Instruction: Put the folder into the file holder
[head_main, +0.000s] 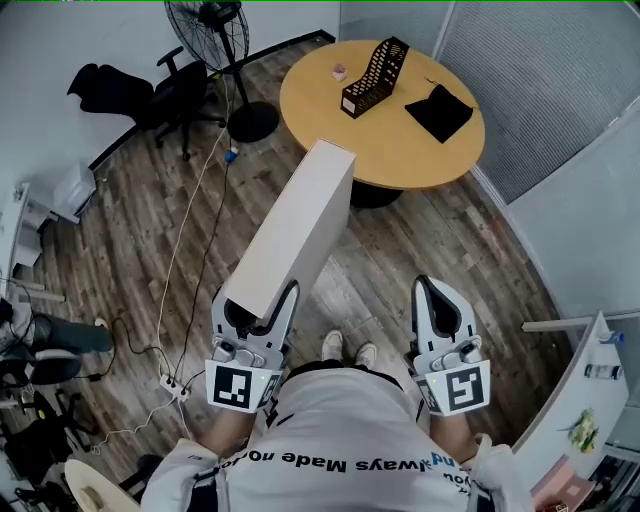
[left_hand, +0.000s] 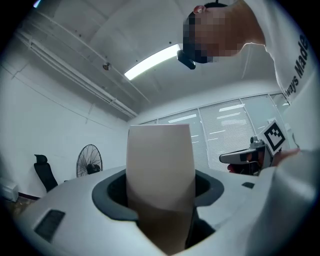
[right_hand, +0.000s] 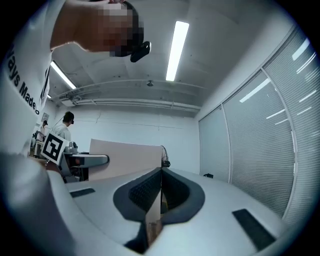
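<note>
The folder (head_main: 295, 225) is a thick beige slab. My left gripper (head_main: 258, 308) is shut on its near end and holds it in the air, slanting up and away over the floor. In the left gripper view the folder (left_hand: 160, 175) stands upright between the jaws and fills the gap. The black lattice file holder (head_main: 375, 76) stands far ahead on the round wooden table (head_main: 400, 150), well beyond the folder's far end. My right gripper (head_main: 441, 300) is at the right, shut with nothing in it; its jaws (right_hand: 160, 192) meet in a line.
A black pouch (head_main: 440, 111) and a small pink thing (head_main: 339, 71) lie on the table. A standing fan (head_main: 212, 40) and a black office chair (head_main: 150, 95) are at the far left. Cables run over the wooden floor (head_main: 190, 300). A white shelf (head_main: 575, 410) is at right.
</note>
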